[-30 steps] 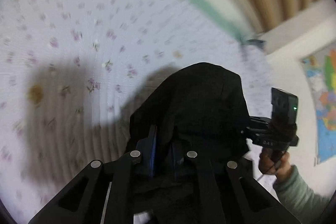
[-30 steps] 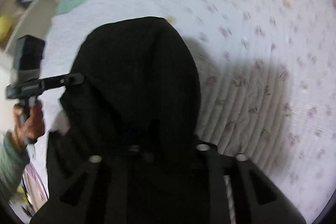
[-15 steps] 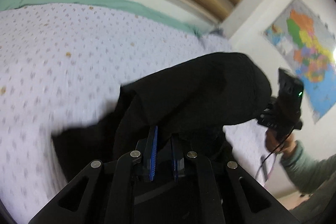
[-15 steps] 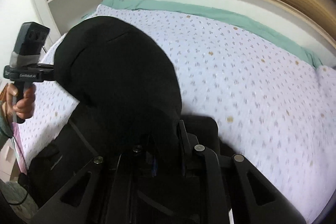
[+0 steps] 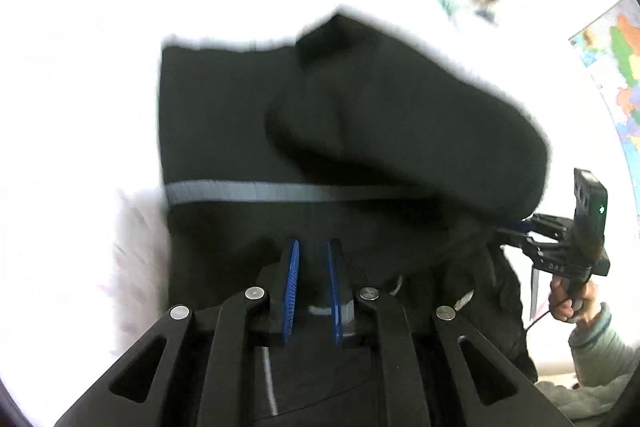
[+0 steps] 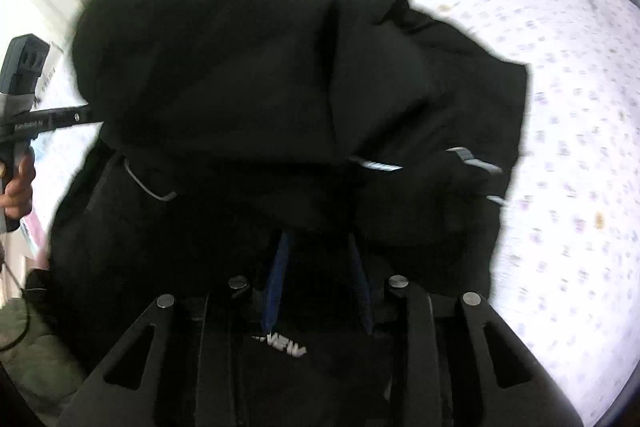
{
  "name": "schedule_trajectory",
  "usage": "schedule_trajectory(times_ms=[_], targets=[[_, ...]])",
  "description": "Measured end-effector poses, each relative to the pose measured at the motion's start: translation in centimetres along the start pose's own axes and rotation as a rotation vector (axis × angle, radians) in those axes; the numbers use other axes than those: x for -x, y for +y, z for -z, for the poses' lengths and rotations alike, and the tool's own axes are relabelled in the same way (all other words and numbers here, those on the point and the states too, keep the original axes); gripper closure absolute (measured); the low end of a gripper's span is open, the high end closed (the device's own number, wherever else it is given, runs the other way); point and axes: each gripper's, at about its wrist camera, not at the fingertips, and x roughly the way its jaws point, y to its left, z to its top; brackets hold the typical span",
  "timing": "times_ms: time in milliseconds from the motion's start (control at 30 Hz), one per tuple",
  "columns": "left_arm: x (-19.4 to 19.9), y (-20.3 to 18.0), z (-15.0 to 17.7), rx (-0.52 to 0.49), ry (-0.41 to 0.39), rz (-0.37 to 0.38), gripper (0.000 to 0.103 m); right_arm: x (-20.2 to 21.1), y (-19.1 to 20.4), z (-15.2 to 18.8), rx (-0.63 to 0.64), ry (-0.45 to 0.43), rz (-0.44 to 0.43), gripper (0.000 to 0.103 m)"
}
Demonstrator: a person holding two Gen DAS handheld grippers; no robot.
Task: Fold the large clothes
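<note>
Two grippers hang over a black jacket (image 6: 248, 75) that lies on a bed (image 6: 560, 107), half folded. The left gripper (image 5: 313, 279) points down at the jacket's near edge, its blue pads (image 5: 291, 287) drawn narrow with a little dark cloth between them. The right gripper (image 6: 318, 267) stands over the jacket's chest lettering, its jaws opening; cloth lies between the blue pads (image 6: 276, 283), yet they do not press on it.

Half a second ago the jacket's folded half billowed higher between the two tools; now it has settled lower onto the rest, and both hands have travelled across the bed. The right pads, then close together on the cloth, now stand apart.

The jacket is matt and heavy, with a grey reflective band (image 5: 256, 191) across it and a pale drawcord (image 6: 148, 187). The bedcover is white, quilted, dotted with small flowers.
</note>
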Motion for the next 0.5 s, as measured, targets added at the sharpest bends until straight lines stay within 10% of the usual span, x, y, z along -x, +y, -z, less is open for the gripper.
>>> schedule_trajectory(times_ms=[100, 233, 433, 500], targets=[[3.8, -1.9, -3.3, -0.034, -0.117, 0.037, 0.085, 4.0, -1.0, -3.0, -0.055, -0.094, -0.034, 0.047], [4.4, -5.4, -8.3, -0.051, -0.205, 0.106, 0.052, 7.5, 0.6, -10.7, -0.118, -0.253, -0.100, 0.033], [-5.8, -6.2, -8.5, 0.015, 0.115, 0.187, 0.054, -1.7, 3.6, -15.8, -0.197, -0.043, -0.143, 0.034], [-9.6, -5.7, -4.8, -0.052, 0.268, 0.083, 0.056, -5.6, 4.6, -13.3, -0.152, 0.071, -0.097, 0.034]])
